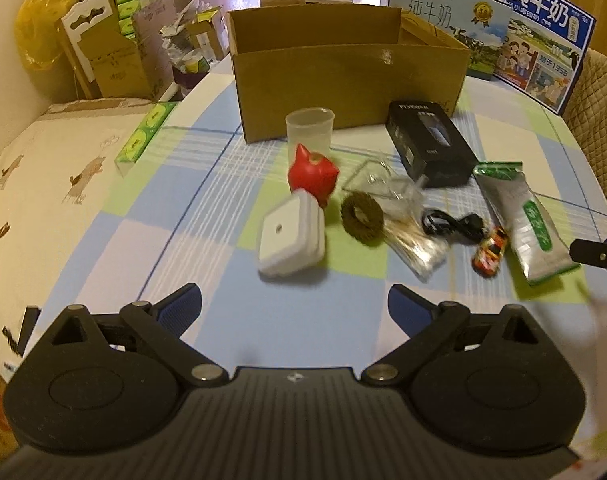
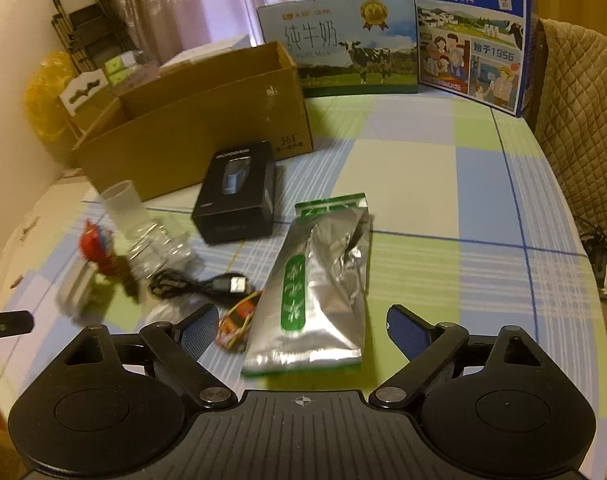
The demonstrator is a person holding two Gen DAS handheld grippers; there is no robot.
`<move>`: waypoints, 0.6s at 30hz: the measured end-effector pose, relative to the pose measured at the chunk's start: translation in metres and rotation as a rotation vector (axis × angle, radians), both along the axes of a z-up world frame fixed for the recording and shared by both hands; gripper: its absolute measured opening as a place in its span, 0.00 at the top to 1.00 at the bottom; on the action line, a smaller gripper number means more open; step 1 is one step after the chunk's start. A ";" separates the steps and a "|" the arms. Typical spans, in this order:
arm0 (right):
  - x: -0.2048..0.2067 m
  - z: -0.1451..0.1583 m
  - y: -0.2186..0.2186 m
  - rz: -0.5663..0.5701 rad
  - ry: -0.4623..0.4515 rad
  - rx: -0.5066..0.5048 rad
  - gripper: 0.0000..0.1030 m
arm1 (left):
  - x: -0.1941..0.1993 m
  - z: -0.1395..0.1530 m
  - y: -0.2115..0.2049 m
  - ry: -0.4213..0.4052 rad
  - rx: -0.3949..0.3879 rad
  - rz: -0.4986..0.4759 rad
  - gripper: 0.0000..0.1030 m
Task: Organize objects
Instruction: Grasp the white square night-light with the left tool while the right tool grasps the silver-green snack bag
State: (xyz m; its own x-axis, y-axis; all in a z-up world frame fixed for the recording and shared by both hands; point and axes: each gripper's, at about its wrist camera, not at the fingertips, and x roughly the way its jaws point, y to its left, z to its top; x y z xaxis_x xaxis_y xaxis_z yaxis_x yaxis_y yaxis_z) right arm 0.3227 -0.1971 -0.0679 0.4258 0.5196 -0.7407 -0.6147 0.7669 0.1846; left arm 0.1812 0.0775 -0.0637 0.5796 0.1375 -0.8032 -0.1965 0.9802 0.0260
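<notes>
Left gripper (image 1: 294, 308): jaws wide apart, nothing between them, poised above the checked blue, green and white tablecloth (image 1: 191, 216) and angled downward. Bare cloth lies directly under the blue pads. Just beyond them sits a white square plastic case (image 1: 291, 236), touching a red apple-shaped toy (image 1: 313, 176) behind it. A dark round scrubber ring (image 1: 362, 216) lies just right of the case.

Right gripper (image 2: 301, 326): jaws wide, gripping nothing, also tilted down. The lower end of a silver foil pouch with green label (image 2: 323, 280) lies between the pads without touching either. A small red and yellow toy car (image 2: 237, 326) sits beside the left pad, near a black coiled USB cable (image 2: 199, 284).

Further out, a black rectangular product box (image 2: 237, 192) lies before an open brown cardboard carton (image 2: 199, 124). Open cloth extends to the right, up to the table's rounded edge.
</notes>
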 end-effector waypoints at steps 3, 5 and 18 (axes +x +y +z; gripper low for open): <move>0.012 -0.008 0.013 -0.006 0.002 -0.015 0.15 | 0.016 -0.003 0.007 0.001 0.004 -0.006 0.05; 0.019 -0.013 0.022 -0.009 0.002 -0.030 0.15 | 0.025 -0.006 0.011 0.005 0.006 -0.012 0.05; 0.053 -0.054 0.059 -0.045 0.025 -0.143 0.25 | 0.071 -0.038 0.024 0.072 0.024 -0.044 0.08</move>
State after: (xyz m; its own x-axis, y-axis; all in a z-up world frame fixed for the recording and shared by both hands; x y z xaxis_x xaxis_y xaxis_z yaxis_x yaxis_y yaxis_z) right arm 0.3760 -0.1377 -0.1217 0.4264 0.3894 -0.8165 -0.5759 0.8129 0.0869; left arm 0.2524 0.1014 -0.1016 0.5259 0.1331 -0.8400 -0.1501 0.9867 0.0624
